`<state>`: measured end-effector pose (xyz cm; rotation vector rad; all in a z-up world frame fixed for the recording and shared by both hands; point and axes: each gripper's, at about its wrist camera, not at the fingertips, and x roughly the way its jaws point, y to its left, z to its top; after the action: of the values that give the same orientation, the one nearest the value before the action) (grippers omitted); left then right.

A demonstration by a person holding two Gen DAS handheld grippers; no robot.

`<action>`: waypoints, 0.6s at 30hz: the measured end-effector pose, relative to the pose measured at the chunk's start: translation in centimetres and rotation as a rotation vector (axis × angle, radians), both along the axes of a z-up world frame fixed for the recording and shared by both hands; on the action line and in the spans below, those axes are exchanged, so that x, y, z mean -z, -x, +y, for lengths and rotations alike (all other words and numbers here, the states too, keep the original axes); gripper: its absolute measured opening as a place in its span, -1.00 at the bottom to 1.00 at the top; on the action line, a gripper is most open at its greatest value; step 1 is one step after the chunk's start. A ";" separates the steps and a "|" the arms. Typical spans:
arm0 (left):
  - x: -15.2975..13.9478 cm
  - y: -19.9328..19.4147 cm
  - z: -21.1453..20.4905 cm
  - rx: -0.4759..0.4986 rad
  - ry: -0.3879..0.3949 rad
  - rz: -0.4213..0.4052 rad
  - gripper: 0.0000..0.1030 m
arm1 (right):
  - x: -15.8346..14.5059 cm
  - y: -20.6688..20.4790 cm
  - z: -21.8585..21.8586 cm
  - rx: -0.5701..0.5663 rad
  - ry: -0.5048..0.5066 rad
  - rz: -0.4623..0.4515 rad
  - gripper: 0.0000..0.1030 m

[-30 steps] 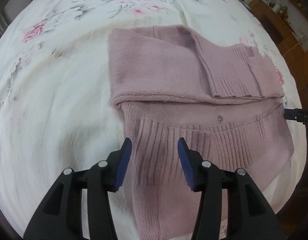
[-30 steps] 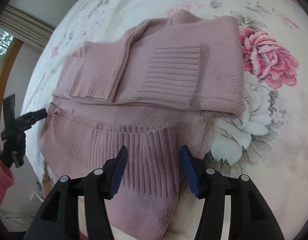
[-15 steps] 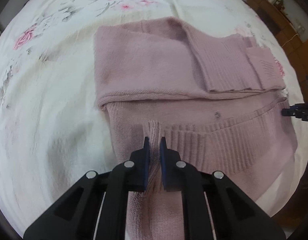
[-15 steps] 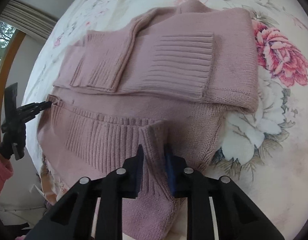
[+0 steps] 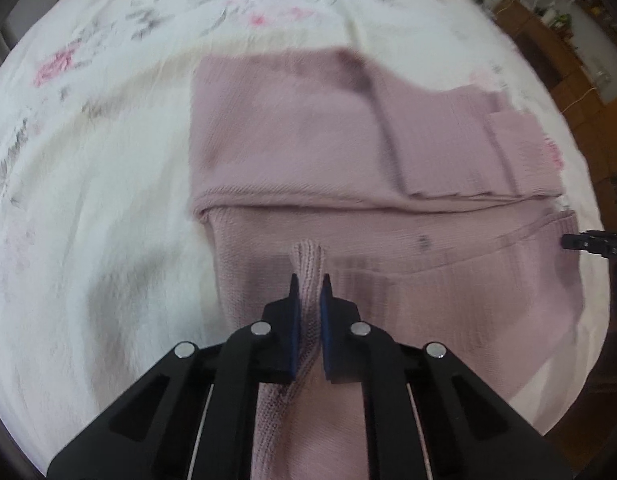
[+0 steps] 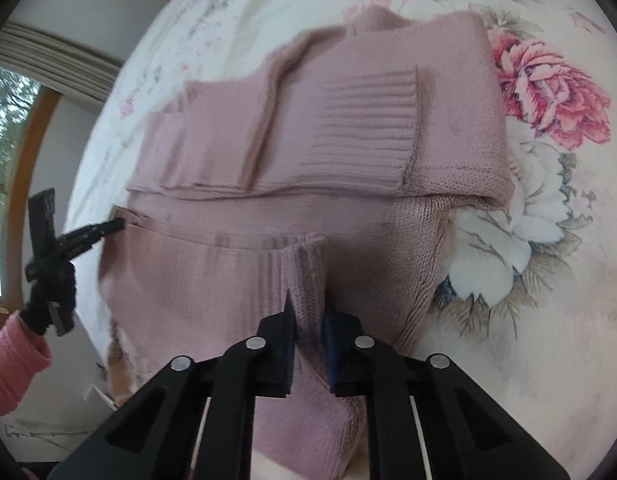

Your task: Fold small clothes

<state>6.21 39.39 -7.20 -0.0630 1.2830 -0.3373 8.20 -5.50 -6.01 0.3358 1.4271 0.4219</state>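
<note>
Left gripper (image 5: 308, 284) jaws clamped on a raised pinch of the sweater (image 5: 292, 140) ribbed hem. Right gripper (image 6: 308, 304) jaws likewise clamped on a hem fold at the opposite end. Both tools low, angled down over the near edge. Pink sweater flat on floral bedsheet (image 5: 88, 200), sleeves folded across, long axis running side to side.

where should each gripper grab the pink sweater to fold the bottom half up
Grip the ribbed hem of the pink sweater near its two corners, coming from the near edge. That loose edge lies free below the folded sleeves. The left gripper and right gripper are each already shut on a pinch of ribbing there.
</note>
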 end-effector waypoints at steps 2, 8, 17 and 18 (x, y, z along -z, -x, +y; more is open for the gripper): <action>-1.5 0.6 0.1 0.000 0.017 -0.035 -0.88 | -1.4 0.4 -0.5 0.022 -0.039 -0.023 -0.79; -6.2 0.0 -0.1 -0.041 0.084 -0.149 -0.88 | -5.8 0.8 -2.1 0.096 -0.115 -0.114 -0.80; -9.0 -4.4 -0.8 -0.043 0.135 -0.225 -0.88 | -9.7 -3.4 -4.4 0.195 -0.197 -0.189 -0.89; -8.5 -4.8 -1.1 -0.033 0.113 -0.216 -0.88 | -9.3 -3.8 -4.3 0.197 -0.175 -0.169 -0.83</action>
<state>10.96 38.24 1.34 -0.1402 1.0480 -0.3775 12.03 -9.80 3.31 0.5642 1.1823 0.4054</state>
